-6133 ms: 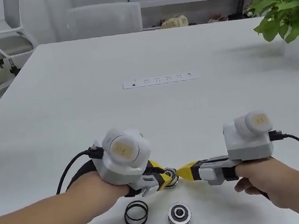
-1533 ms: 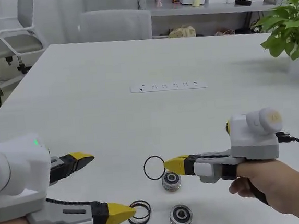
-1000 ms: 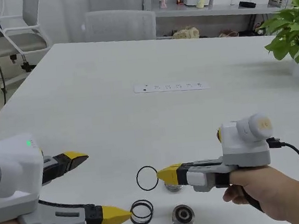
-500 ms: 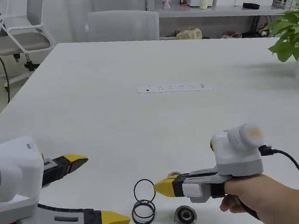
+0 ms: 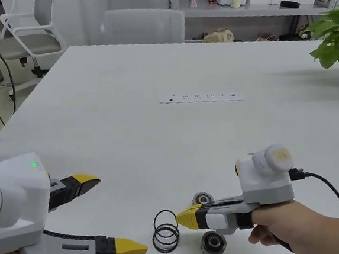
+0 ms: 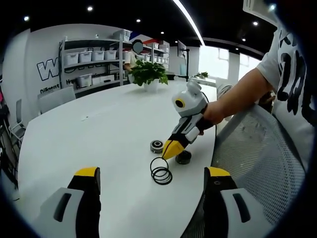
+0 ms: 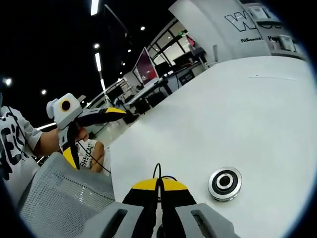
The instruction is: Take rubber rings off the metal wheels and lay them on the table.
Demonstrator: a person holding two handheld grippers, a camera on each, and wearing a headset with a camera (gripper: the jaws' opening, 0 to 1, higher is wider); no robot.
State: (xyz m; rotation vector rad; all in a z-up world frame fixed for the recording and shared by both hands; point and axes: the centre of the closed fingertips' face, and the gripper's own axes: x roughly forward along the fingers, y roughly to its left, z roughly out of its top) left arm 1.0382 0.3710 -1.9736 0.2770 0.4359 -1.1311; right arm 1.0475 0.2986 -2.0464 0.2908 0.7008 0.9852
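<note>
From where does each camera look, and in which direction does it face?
Head view: on the head, facing down over the table; both grippers, the right hand.
Left gripper view: behind its open jaws, facing the right gripper.
Right gripper view: behind its jaws, shut on a rubber ring, facing the left gripper.
Both gripper views share a wheel.

A large "W" stands on the far wall (image 6: pixel 47 69); other lettering is unreadable.

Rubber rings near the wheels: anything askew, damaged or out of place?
Nothing damaged. One ring leans up off the flat rings, pinched in the right gripper, not yet laid down.
</note>
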